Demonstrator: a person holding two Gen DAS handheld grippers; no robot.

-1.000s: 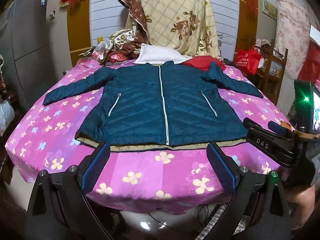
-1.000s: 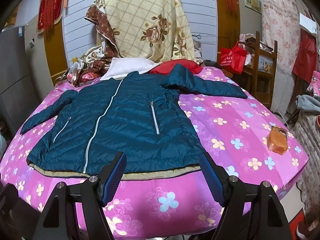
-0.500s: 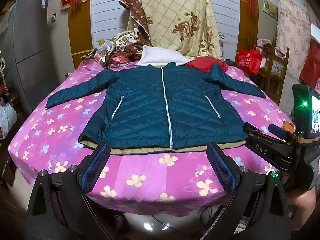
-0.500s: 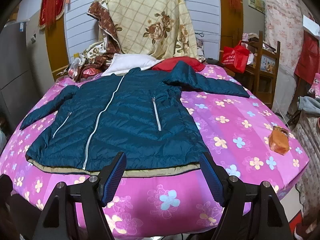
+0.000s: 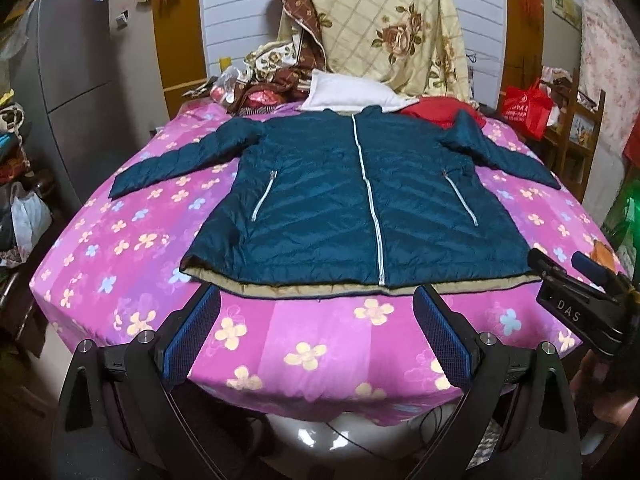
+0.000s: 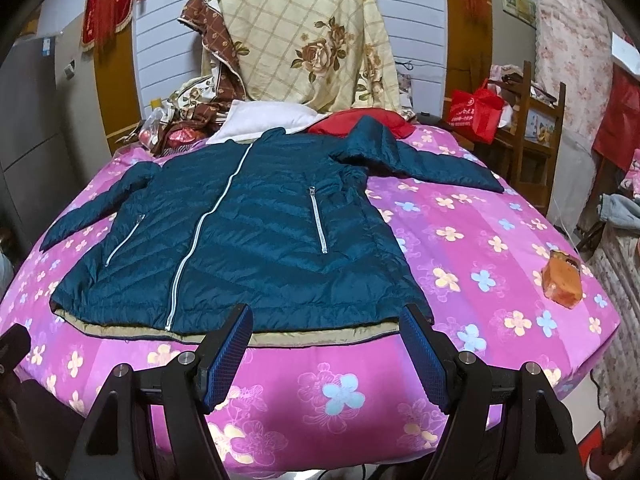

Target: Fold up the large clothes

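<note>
Teal quilted down jacket spread flat, front up, on the bed with its pink flowered sheet; zip closed, both sleeves stretched out sideways, tan lining showing along the near hem. Collar end touching a white pillow and a red cushion at the far side. Left gripper hovering low at the near bed edge, jaws spread wide and empty, blue pads framing the hem without touching it. Right gripper likewise released, jaws apart and holding nothing, poised just short of the hem toward the jacket's right half. Small orange packet lying on the sheet well apart from the jacket, possibly a snack wrapper, too blurred to say. Floral yellow blanket draped upright behind the bed. Red bag beside a wooden rack.
</note>
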